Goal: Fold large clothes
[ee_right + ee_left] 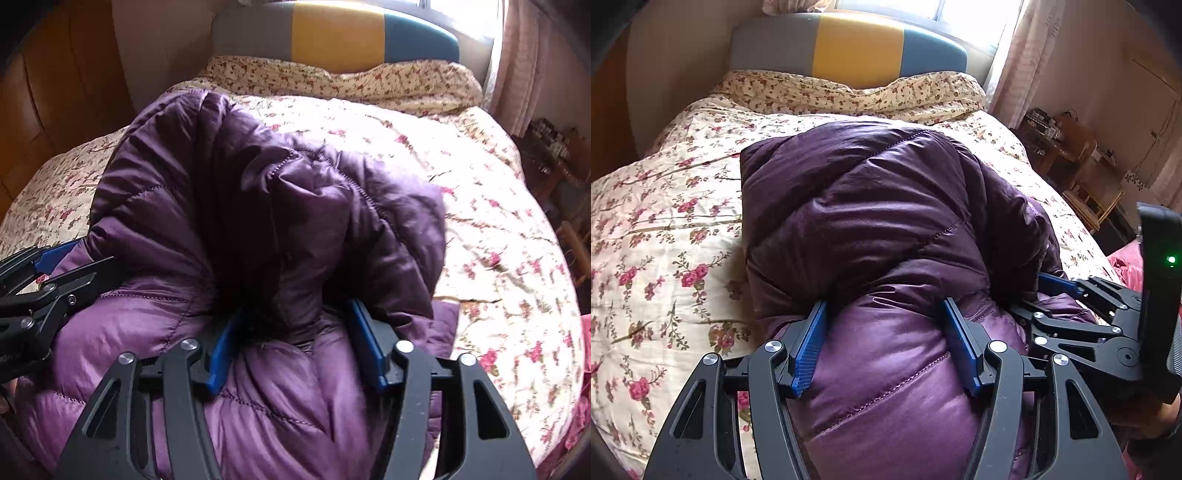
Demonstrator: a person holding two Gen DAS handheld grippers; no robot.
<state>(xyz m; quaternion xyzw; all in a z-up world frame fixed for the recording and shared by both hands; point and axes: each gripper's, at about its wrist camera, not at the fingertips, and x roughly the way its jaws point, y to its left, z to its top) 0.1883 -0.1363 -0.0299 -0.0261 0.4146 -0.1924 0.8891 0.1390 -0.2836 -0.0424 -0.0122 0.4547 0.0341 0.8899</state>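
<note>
A puffy purple quilted jacket (pixel 868 203) lies bunched and folded over on a floral bedspread (pixel 665 221). My left gripper (pixel 884 302) is on its near part, and a thick bulge of fabric fills the gap and presses against both blue pads (pixel 812 343). In the right wrist view the jacket (pixel 177 192) shows its zipper and dark folds. My right gripper (pixel 295 310) straddles a dark fold with its pads (pixel 369 343) standing wide and the cloth loose between them. Each gripper shows at the edge of the other's view: the right gripper (pixel 1052 286), the left gripper (pixel 55 254).
The bed has a grey, yellow and blue headboard (pixel 857 48) and a floral pillow (pixel 849 92) under a bright window. Wooden furniture (pixel 1071 155) stands right of the bed, a wooden wardrobe (pixel 44 92) to the left. Pink cloth (pixel 1126 266) lies at the bed's right edge.
</note>
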